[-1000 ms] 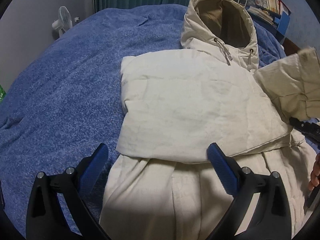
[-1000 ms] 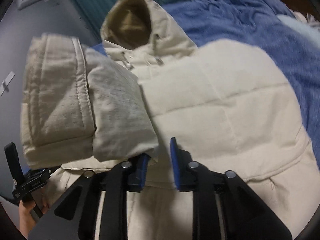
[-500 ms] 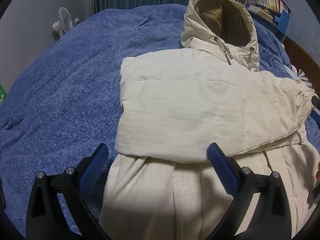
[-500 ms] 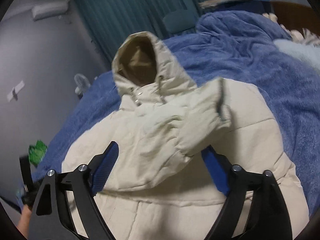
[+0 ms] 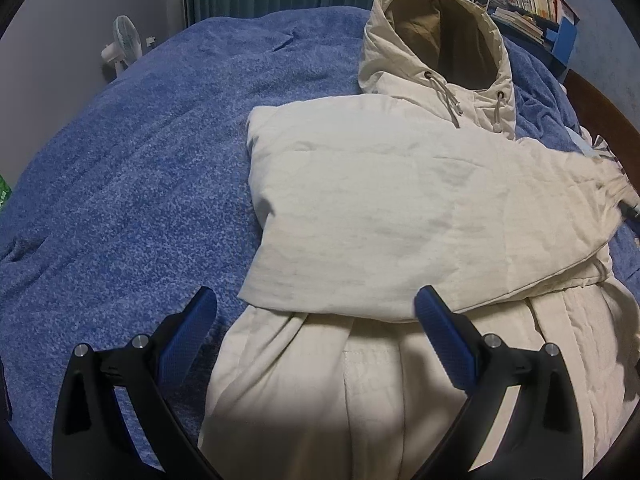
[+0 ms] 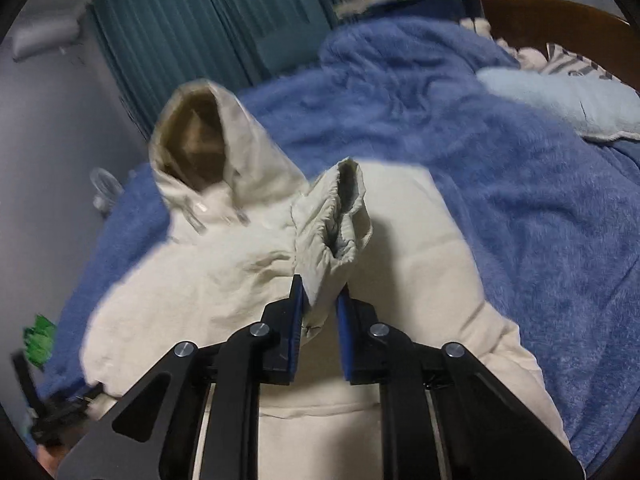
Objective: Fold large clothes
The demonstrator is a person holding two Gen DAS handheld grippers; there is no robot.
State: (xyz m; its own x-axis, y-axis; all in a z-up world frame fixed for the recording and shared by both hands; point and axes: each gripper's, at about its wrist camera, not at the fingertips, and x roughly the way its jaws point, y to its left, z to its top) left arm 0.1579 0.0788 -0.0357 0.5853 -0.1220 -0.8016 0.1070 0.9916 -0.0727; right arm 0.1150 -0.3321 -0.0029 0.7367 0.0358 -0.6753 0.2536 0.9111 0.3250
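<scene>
A cream hooded jacket (image 5: 400, 208) lies front up on the blue bed, hood (image 5: 436, 40) at the far end. One sleeve is folded across its chest. My left gripper (image 5: 316, 320) is open and empty, hovering over the jacket's lower half. My right gripper (image 6: 320, 300) is shut on the sleeve cuff (image 6: 336, 216) and holds it up above the jacket's chest (image 6: 224, 280). The cuff end also shows at the right edge of the left wrist view (image 5: 612, 184).
A blue fleece blanket (image 5: 120, 184) covers the bed. A white fan (image 5: 122, 42) stands at the far left. A bookshelf (image 5: 532, 4) is at the far right. A light blue pillow (image 6: 560, 100) and wooden headboard (image 6: 552, 20) lie right of the jacket.
My right gripper let go of the sleeve, opened, then shut again on the cuff and lifted it. The sleeve now lies stretched across the chest. My left gripper stayed still.
</scene>
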